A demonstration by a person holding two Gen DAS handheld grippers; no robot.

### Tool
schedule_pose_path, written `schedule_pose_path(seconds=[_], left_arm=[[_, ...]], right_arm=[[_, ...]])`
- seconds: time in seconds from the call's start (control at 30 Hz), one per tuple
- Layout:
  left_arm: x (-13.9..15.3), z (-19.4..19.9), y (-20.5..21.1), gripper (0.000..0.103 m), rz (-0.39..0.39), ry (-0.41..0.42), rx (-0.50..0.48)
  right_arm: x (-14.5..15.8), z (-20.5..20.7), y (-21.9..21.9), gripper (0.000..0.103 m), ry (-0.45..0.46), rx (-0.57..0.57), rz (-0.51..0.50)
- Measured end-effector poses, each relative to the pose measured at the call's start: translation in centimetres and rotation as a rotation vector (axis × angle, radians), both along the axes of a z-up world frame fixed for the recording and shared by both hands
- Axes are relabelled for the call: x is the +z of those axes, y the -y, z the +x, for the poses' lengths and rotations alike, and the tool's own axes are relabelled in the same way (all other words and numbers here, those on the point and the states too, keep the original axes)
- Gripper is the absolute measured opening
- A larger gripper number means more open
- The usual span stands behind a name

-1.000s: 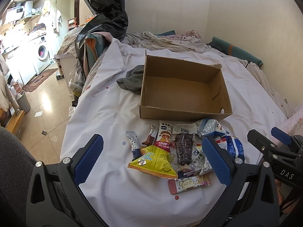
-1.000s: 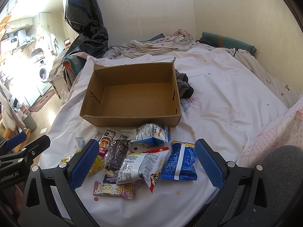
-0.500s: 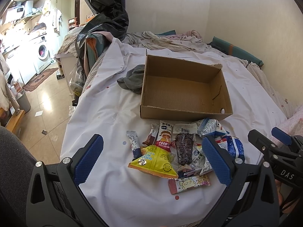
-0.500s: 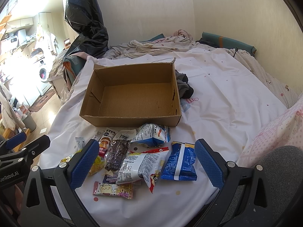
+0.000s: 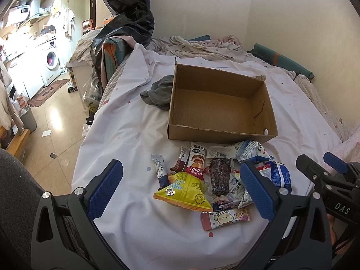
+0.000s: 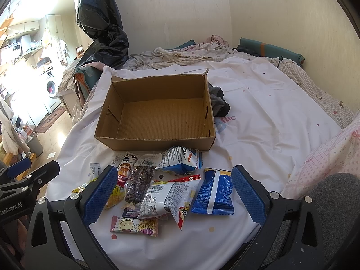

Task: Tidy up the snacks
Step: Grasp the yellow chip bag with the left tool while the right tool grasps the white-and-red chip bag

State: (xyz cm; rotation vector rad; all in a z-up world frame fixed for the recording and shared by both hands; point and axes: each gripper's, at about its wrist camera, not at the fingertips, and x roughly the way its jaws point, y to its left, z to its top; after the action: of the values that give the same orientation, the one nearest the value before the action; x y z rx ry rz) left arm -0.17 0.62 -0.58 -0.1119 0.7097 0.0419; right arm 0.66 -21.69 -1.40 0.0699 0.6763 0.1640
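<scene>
Both tools hang above the wrinkled white sheet [image 5: 126, 135] with their ribbed blue pads spread wide and nothing between them: the left gripper [image 5: 180, 191] and the right gripper [image 6: 173, 193]. The crinkly snack packets lie heaped at about 6 o'clock of the open corrugated cardboard box [image 6: 157, 112], just beside its front wall; among them are a glossy yellow pouch [image 5: 184, 190], a flat blue foil bag [image 6: 213, 195] and a dark clear-wrapped bar [image 6: 139, 184]. A crumpled grey cloth [image 5: 159, 92] touches the box's side.
</scene>
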Motion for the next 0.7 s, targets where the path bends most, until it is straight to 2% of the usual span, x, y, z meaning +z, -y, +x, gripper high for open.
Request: schedule_pose_path(seconds=[0.13,0.37,0.47,0.57,0.6,0.7], left_arm=[[0.2,0.5,-0.2,0.103,-0.015,-0.019,0.002],[1.0,4.0,-2.2,0.103,-0.071,-0.148,0.037],[-0.1,6.9,-2.7,0.103,-0.089,-0.288,0.014],[-2.8,9.6,-2.5,0.102,-0.126,-0.481,-0.031],[-3.6,10.1,-2.2,0.102,-0.127,-0.522,-0.045],[-6.2,11.5,-0.4,0.102,-0.067,-0.630,-0.115]], right_arm=[[0.1,0.2,0.1,0.103,-0.011,0.003,0.011],[0.8,2.1,1.5,0.103,-0.073,-0.009,0.069],[0.5,3.6,2.6,0.103,-0.124,-0.020,0.112],[0.2,4.7,3.6,0.103,-0.157,-0.034,0.125],[0.0,5.0,3.7,0.103,-0.166,-0.037,0.129],[-0.8,5.5,4.3,0.103,-0.198,-0.047,0.155]])
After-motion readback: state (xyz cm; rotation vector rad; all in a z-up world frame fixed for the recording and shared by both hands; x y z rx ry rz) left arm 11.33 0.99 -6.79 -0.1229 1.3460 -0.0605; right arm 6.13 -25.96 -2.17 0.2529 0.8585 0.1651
